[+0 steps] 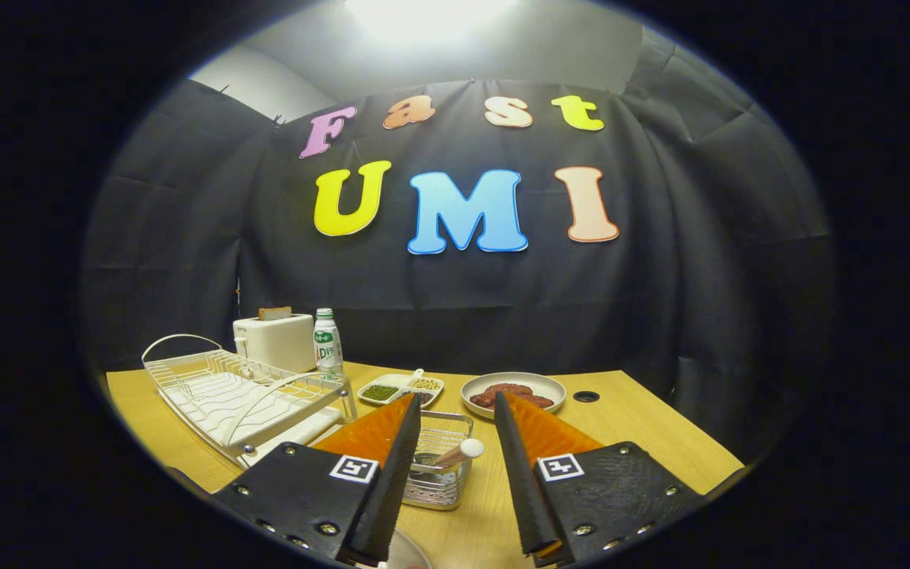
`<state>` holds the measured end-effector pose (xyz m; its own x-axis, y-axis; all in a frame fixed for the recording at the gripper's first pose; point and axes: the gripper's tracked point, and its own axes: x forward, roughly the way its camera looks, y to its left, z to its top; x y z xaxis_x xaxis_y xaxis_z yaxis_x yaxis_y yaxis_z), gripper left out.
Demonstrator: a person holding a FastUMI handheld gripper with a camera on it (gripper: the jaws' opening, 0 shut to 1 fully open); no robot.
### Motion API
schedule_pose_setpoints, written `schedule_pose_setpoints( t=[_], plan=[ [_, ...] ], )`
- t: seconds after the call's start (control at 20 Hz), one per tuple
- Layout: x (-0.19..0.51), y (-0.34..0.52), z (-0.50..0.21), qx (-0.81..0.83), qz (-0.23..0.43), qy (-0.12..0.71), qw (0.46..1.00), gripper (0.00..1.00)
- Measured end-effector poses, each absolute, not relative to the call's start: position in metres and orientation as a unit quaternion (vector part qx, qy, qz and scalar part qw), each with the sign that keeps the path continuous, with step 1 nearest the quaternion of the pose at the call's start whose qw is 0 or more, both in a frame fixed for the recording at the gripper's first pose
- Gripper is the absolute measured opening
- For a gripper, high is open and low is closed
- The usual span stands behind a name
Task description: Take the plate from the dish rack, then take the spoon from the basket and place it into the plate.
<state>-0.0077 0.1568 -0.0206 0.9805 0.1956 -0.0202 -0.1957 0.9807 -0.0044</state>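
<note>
My gripper (pixel 457 397) is open and holds nothing, its two orange-and-black fingers spread wide above the wooden table. Between them, slightly toward the left finger, stands a small wire basket (pixel 447 490). The spoon (pixel 459 453) lies in it, and its pale handle end pokes up over the rim. Left of the fingers sits the white wire dish rack (pixel 226 395); I see no plate in its slots. A pale curved rim, apparently the plate (pixel 409 557), peeks out below the left finger, mostly hidden.
Beyond the fingertips are a plate of reddish food (pixel 513 390) and a white divided dish of beans (pixel 400 389). A white toaster (pixel 275 340) and a bottle (pixel 328 344) stand behind the rack. A round hole (pixel 585 396) is in the tabletop (pixel 644 435).
</note>
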Motion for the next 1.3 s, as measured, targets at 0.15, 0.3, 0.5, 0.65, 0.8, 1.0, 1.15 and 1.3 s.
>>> schedule_pose_setpoints(
  t=[0.15, 0.3, 0.5, 0.65, 0.8, 1.0, 1.15, 1.3],
  plan=[
    [0.013, 0.165, -0.036, 0.0, 0.095, 0.015, 0.995, 0.59],
    [0.01, 0.164, -0.039, -0.008, 0.102, 0.022, 0.994, 0.36],
    [0.007, 0.167, -0.034, 0.007, 0.112, 0.044, 0.993, 0.12],
    [-0.001, 0.165, -0.009, 0.003, 0.109, 0.047, 0.993, 0.07],
    [-0.01, 0.166, 0.016, -0.007, 0.106, 0.048, 0.993, 0.07],
    [-0.03, 0.167, 0.058, -0.019, 0.106, 0.041, 0.993, 0.07],
    [-0.046, 0.17, 0.087, -0.026, 0.108, 0.036, 0.993, 0.07],
    [-0.06, 0.171, 0.111, -0.027, 0.103, 0.035, 0.994, 0.07]
  ],
)
